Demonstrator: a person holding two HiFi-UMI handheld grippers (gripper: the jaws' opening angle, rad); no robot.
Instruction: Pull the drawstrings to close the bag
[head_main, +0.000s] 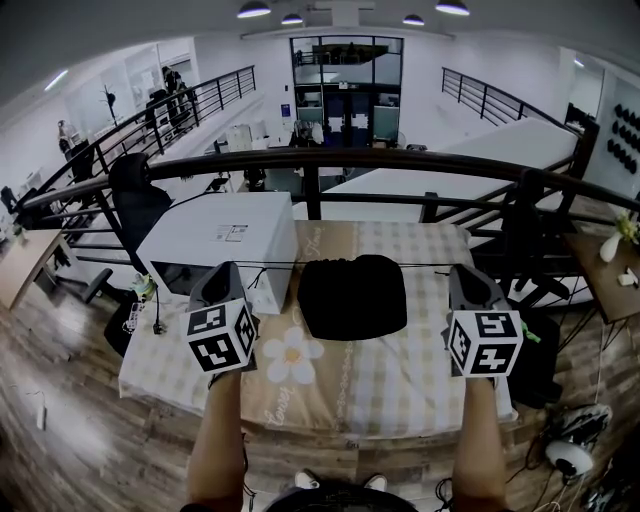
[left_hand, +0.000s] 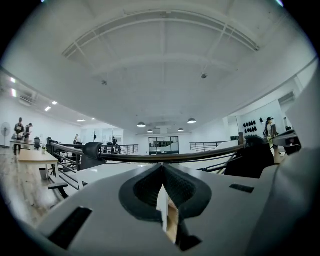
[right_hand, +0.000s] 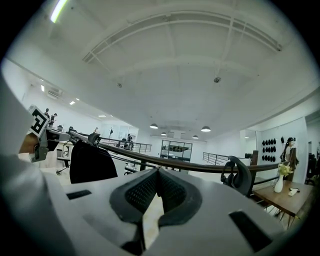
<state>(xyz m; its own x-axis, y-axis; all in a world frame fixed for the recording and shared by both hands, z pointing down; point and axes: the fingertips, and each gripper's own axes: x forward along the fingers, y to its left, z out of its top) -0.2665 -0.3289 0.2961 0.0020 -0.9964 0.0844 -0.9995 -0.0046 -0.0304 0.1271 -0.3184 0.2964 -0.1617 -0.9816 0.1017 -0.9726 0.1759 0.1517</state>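
Black bag (head_main: 352, 296) on a table (head_main: 400, 390), its string (head_main: 280, 264) stretched taut sideways.
Head view: left gripper (head_main: 227, 270) and right gripper (head_main: 466, 272) pinch the string's ends well apart, level with the bag's mouth, likely to cinch it shut. Left gripper view: jaws pressed together; string too thin to see. Right gripper view: jaws likewise pressed together, no string visible.

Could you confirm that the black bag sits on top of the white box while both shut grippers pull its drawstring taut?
Not quite: the black bag is not on the white box; it lies on the checked tablecloth beside it, between the grippers, as the head view shows. The rest holds: the left gripper and right gripper are shut, with the drawstring taut between them.
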